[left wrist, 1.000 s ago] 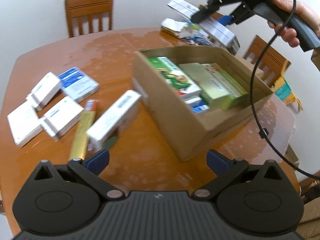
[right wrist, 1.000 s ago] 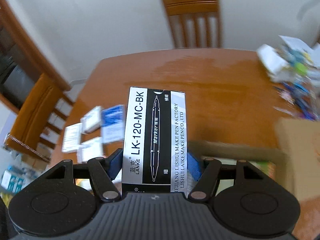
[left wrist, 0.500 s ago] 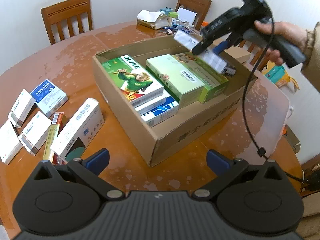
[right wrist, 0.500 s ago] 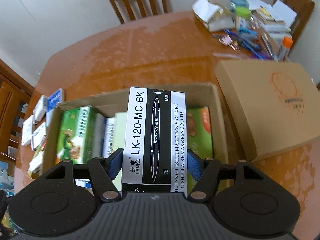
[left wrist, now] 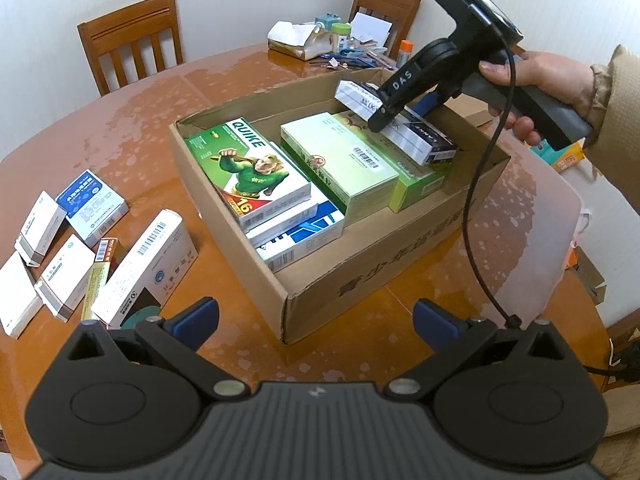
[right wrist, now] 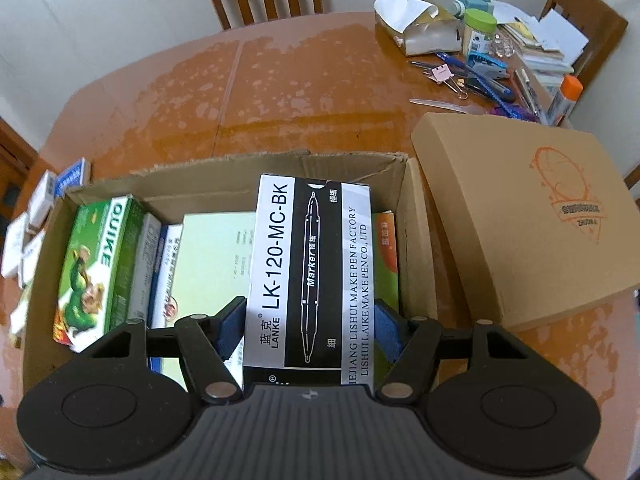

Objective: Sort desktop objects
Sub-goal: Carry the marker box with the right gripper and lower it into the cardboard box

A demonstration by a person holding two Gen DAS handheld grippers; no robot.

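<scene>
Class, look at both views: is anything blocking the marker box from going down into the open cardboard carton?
Nothing visible blocks it. The right gripper holds the marker box over the carton, just above the green boxes already packed at that end.

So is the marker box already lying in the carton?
No. The right hand-held gripper holds the marker box above the carton.

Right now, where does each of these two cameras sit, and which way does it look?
Left wrist: on the left gripper, jaws open and empty, looking down at the cardboard box; the person's right hand shows.
Right wrist: on the right gripper, looking down into the box past its gripped marker box.
Shared: cardboard box, marker box, green QUIKE box.
</scene>
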